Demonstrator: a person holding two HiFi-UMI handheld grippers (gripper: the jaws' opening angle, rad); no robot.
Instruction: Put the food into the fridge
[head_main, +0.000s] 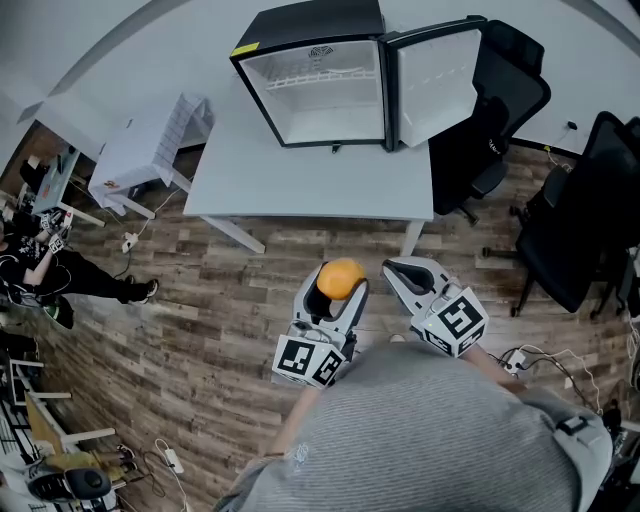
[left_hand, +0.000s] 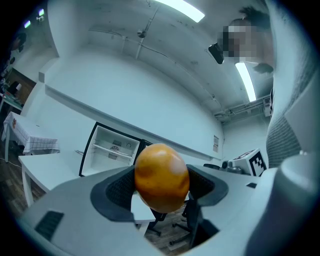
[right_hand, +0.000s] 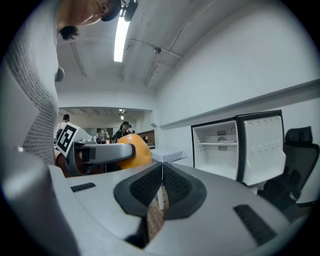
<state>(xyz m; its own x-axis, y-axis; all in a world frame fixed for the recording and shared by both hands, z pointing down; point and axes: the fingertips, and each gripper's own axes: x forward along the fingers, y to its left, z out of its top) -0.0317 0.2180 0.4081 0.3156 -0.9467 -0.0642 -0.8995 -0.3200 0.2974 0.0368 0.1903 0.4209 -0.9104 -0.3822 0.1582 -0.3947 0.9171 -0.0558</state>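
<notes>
Grey-sweatered person (head_main: 430, 430) nearest, white worktop (head_main: 300, 185) well ahead bearing open fridge (head_main: 305, 25), right claw (head_main: 405, 268) pinched together and empty, left claw (head_main: 337, 285) just beside it, spread wide, orange (head_main: 341, 277) clamped between its pads, well short of fridge

A round, glossy orange fruit (head_main: 340, 277) sits pinched between the pads of the left gripper (head_main: 336, 292), well apart from the small black fridge (head_main: 318, 90), which stands upright on the white table (head_main: 300, 180), its door swung wide open
</notes>
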